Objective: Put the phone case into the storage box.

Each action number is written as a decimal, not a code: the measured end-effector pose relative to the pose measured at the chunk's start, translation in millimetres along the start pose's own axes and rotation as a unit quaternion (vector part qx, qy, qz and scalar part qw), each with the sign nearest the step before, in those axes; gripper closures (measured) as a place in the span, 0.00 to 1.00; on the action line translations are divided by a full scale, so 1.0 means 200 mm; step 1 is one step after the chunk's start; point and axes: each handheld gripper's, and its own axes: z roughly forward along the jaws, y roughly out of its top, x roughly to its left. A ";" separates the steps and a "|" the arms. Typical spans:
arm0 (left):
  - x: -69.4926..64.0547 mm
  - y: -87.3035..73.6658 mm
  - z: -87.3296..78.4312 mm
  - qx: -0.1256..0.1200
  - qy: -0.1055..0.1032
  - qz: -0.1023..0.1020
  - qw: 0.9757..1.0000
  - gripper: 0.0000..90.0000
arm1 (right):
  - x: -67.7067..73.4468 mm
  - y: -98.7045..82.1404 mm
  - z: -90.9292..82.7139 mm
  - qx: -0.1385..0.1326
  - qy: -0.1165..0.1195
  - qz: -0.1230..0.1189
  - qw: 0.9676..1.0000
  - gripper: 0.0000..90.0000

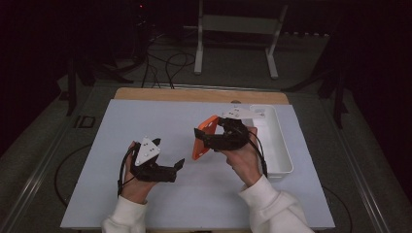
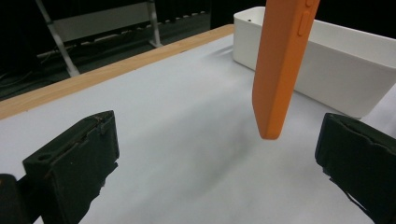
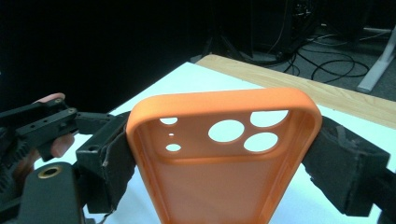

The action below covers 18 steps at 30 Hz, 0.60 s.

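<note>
One orange phone case (image 3: 224, 154) clamped upright in right claw (image 3: 224, 158) — left claw (image 2: 219, 168) apart, empty, just beside.

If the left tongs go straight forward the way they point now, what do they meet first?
Probably the orange phone case, hanging in the right tongs ahead of the open left tongs. Behind it stands the white bin; depth is unclear.

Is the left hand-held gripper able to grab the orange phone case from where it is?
Probably yes. The left hand-held gripper is open, and the orange phone case, held off the table by the right hand-held gripper, hangs just ahead with nothing in between.
</note>
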 end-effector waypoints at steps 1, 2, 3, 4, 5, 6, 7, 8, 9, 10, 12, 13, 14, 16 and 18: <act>0.00 0.00 0.00 0.000 0.001 0.001 1.000 0.00 | 0.00 0.00 0.00 0.000 -0.001 0.000 1.000 0.18; 0.01 0.00 0.00 0.001 0.002 0.001 1.000 0.00 | -0.01 0.00 0.00 0.000 -0.003 -0.001 1.000 0.18; 0.01 0.00 0.00 0.000 0.002 0.001 1.000 0.00 | -0.01 0.01 0.00 0.000 -0.005 -0.001 1.000 0.18; 0.01 0.00 0.00 0.001 0.003 0.000 1.000 0.00 | -0.02 0.01 0.00 0.000 -0.005 0.000 1.000 0.18; 0.01 0.00 -0.01 0.001 0.002 -0.001 1.000 0.00 | -0.02 0.02 0.00 -0.001 -0.007 0.001 1.000 0.18; 0.02 0.00 -0.01 0.001 0.003 -0.001 1.000 0.00 | -0.02 0.02 0.00 -0.002 -0.008 -0.001 1.000 0.18; 0.02 0.00 -0.01 0.002 0.003 -0.001 1.000 0.00 | -0.03 0.02 0.00 -0.002 -0.010 -0.002 1.000 0.18; 0.02 0.00 -0.01 0.001 0.003 -0.002 1.000 0.00 | -0.03 0.03 0.00 -0.002 -0.011 -0.002 1.000 0.18; 0.02 0.00 -0.01 0.001 0.003 -0.003 1.000 0.00 | -0.03 0.03 0.00 -0.003 -0.012 -0.002 1.000 0.18; 0.02 0.00 -0.01 0.001 0.003 -0.003 1.000 0.00 | -0.03 0.03 0.00 -0.003 -0.012 -0.002 1.000 0.18; 0.03 0.00 -0.01 0.001 0.004 -0.004 1.000 0.00 | -0.04 0.04 0.01 -0.003 -0.016 -0.002 1.000 0.18; 0.03 0.00 -0.02 0.001 0.005 -0.004 1.000 0.00 | -0.05 0.04 0.01 -0.004 -0.017 -0.003 1.000 0.18; 0.04 0.00 -0.02 0.001 0.004 -0.005 1.000 0.00 | -0.05 0.04 0.01 -0.004 -0.018 -0.003 1.000 0.18; 0.04 -0.01 -0.02 0.002 0.005 -0.003 1.000 0.00 | -0.06 0.04 0.01 -0.003 -0.021 -0.002 1.000 0.18; 0.05 -0.01 -0.02 0.002 0.006 -0.003 1.000 0.00 | -0.07 0.04 0.02 -0.003 -0.022 -0.003 1.000 0.18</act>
